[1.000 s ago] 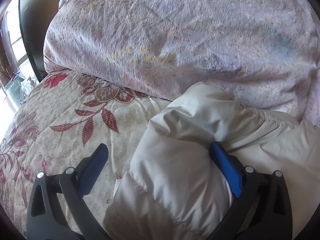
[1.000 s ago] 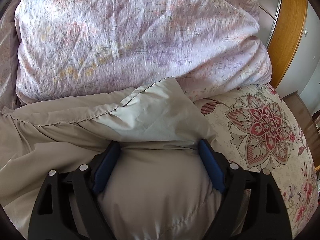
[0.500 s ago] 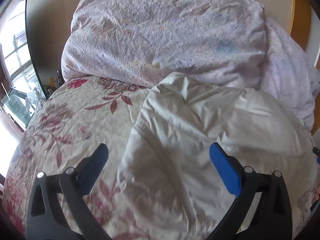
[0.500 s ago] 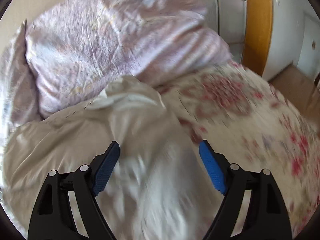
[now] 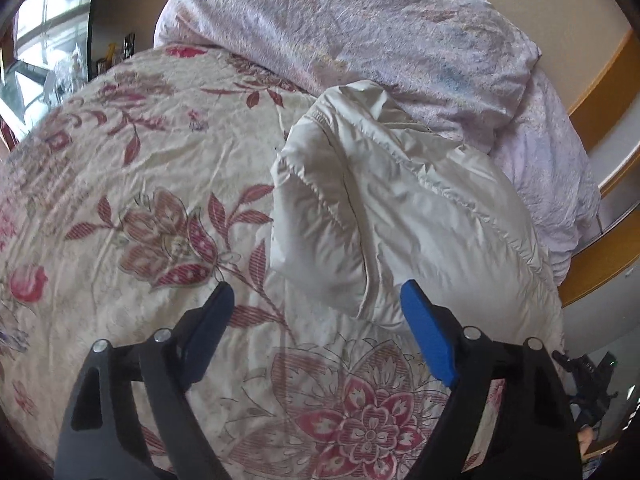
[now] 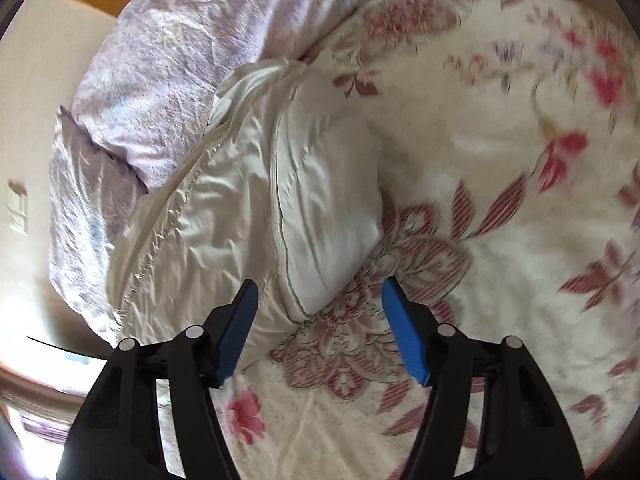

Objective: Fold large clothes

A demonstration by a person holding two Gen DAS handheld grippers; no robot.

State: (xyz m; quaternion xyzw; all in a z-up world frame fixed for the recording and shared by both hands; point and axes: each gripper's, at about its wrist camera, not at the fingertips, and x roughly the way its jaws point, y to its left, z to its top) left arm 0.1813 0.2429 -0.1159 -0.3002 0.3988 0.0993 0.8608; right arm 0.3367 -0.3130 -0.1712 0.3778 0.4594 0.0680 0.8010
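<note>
A folded white jacket [image 5: 400,208] lay mid-frame on the bed [image 5: 160,152]; left tongs [image 5: 316,300] and right tongs [image 6: 316,294] were closing, empty.

Floral bedspread [image 5: 168,168], lilac duvet [image 5: 360,28] heaped behind, beige wall [image 6: 28,128], perhaps a window [image 5: 36,40], wooden trim [image 5: 600,96]

The jacket [image 5: 400,208] is smooth, faintly glossy quilted cloth; the bedspread [image 5: 160,152] is matt, crinkled printed cloth; the duvet [image 5: 360,32], upper frame, rumpled cotton-like cloth.
</note>
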